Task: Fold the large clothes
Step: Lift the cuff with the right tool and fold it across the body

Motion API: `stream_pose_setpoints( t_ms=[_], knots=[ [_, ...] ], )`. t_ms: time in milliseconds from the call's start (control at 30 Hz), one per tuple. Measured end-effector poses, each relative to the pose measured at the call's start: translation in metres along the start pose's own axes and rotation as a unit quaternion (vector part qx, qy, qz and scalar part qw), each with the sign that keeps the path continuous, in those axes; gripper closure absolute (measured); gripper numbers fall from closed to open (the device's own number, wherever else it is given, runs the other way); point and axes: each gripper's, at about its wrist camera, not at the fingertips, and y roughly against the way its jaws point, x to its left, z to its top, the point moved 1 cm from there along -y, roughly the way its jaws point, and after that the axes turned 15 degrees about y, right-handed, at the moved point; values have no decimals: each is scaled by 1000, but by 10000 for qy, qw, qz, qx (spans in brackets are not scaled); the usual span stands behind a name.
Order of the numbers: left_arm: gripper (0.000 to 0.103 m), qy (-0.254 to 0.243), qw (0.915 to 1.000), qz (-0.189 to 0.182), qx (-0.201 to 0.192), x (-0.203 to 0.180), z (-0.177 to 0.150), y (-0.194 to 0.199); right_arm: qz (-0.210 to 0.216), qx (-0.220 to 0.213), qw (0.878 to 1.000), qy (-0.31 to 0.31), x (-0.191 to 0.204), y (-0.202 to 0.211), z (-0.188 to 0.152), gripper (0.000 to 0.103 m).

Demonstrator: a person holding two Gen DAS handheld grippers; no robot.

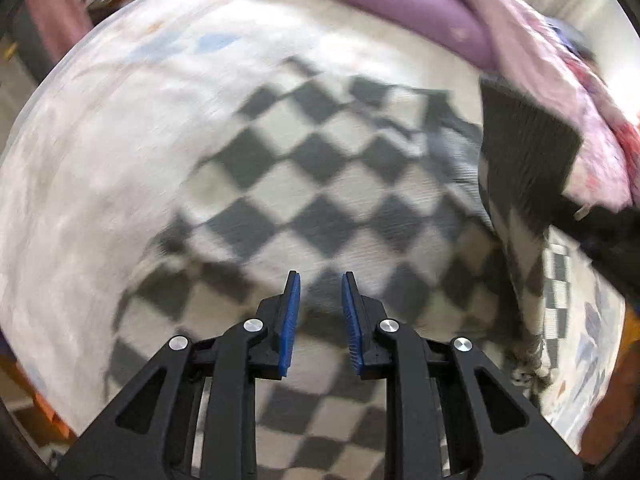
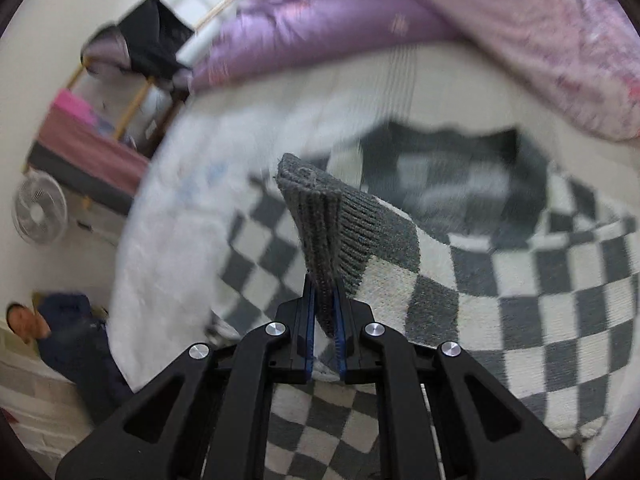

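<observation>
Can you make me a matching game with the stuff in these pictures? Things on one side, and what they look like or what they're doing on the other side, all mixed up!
Things:
1. left gripper
2. right gripper
3. quilt
4. fan

Clues:
A. purple and pink, bunched at the far side of the bed
B. white and round, standing on the floor by the wall
C. jaws apart, nothing between them
D. pinching the grey ribbed edge of the checkered sweater

Pairs: 1-C, 2-D, 3-A, 4-B
</observation>
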Motion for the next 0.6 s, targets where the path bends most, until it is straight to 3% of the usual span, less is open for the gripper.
stream_pose_setpoints(
  t_ms=[33,67,100,133,167,233,400,500,567,600],
  knots=[
    [80,64,9999,75,16,10,0,0,159,157,9997,-19,3,-16,-5,82],
    [80,103,9999,126,23,18,0,1,486,495,9975,-116,4,-38,-12,68],
    [80,158,9997,195,28,25,1,1,845,809,9926,-332,3,-54,-18,59],
    [80,205,9995,237,21,29,1,3,1135,1031,9864,-598,4,-66,-24,40],
    [80,235,9994,239,3,29,2,5,1364,1158,9800,-866,2,-73,-31,31],
    [80,257,9995,193,-24,23,0,8,1389,1162,9798,-847,2,-70,-35,31],
    [80,-164,9998,-38,43,-24,-2,2,618,677,9942,-556,-26,-6,-39,31],
    [80,-514,9983,-249,135,-63,-4,-14,-549,435,9966,-431,-78,42,-56,34],
    [80,-623,9967,-439,282,-85,-9,-28,-1040,555,9919,-475,-108,57,-73,67],
    [80,-623,9962,-470,392,-93,-11,-39,-1467,808,9843,-565,-131,61,-86,77]
  ],
)
